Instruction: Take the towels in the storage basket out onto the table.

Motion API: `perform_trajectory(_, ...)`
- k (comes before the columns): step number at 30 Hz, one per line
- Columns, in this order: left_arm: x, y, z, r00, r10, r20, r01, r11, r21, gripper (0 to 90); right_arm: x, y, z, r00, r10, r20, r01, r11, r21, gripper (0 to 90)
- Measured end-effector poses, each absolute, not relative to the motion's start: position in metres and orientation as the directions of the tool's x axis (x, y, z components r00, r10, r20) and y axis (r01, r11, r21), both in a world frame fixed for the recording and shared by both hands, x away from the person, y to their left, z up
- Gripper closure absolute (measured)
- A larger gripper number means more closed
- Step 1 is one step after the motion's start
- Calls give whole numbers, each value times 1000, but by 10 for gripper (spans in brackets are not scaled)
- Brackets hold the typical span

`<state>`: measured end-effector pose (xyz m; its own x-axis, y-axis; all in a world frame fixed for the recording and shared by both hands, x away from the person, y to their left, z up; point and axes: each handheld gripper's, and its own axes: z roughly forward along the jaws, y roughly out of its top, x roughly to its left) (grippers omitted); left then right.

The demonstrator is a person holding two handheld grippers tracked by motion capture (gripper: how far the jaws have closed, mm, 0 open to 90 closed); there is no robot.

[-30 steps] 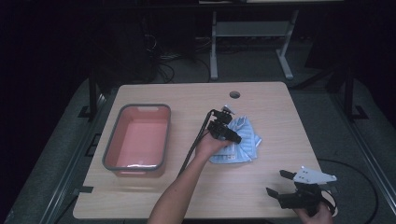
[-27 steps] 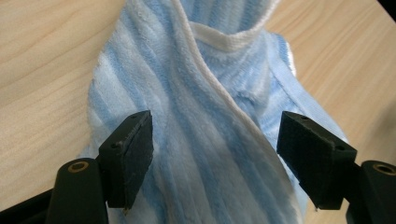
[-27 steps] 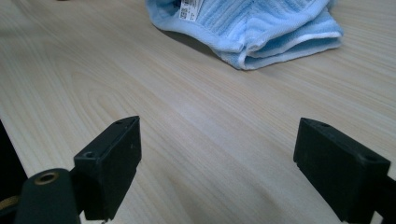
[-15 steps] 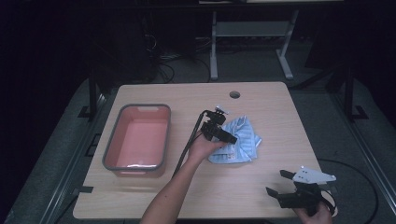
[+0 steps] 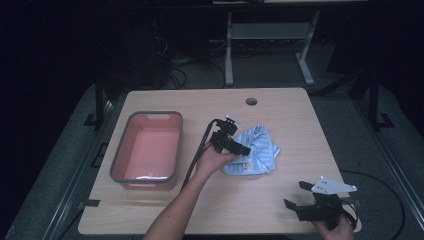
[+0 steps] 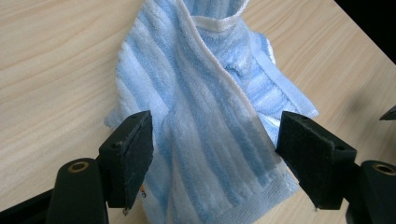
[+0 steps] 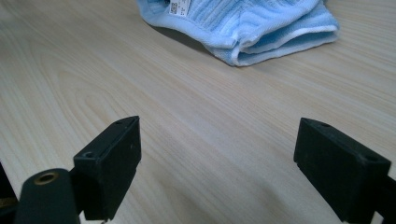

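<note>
High view: left gripper (image 5: 243, 148) now nearer person and further left than a second ago, over near-left part of blue striped towel (image 5: 255, 151); right gripper (image 5: 295, 195) unmoved at near right table (image 5: 280, 107) edge. Towel crumpled mid-table, right of pink tub (image 5: 148, 148). Left gripper view adds: jaws wide, towel below them, ungripped. Right gripper view adds: jaws wide over bare wood, towel's label (image 7: 177, 8) visible.

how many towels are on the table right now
1: a blue striped towel lies crumpled mid-table, right of the pink bin, beneath the open left gripper.
</note>
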<state>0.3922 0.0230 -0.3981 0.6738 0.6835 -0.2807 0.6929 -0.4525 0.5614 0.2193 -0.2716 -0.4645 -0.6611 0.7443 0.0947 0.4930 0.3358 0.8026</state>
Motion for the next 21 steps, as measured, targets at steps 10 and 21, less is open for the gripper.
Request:
perform_trajectory(10, 382, 31, -396, 683, 671, -290, 686, -453, 569, 267, 220, -272, -464, -659, 747, 93, 493, 335, 803, 144)
perform_trajectory(21, 363, 39, -399, 708, 649, -279, 664, -477, 576, 261, 220, -271, -464, -659, 747, 90, 493, 338, 801, 144)
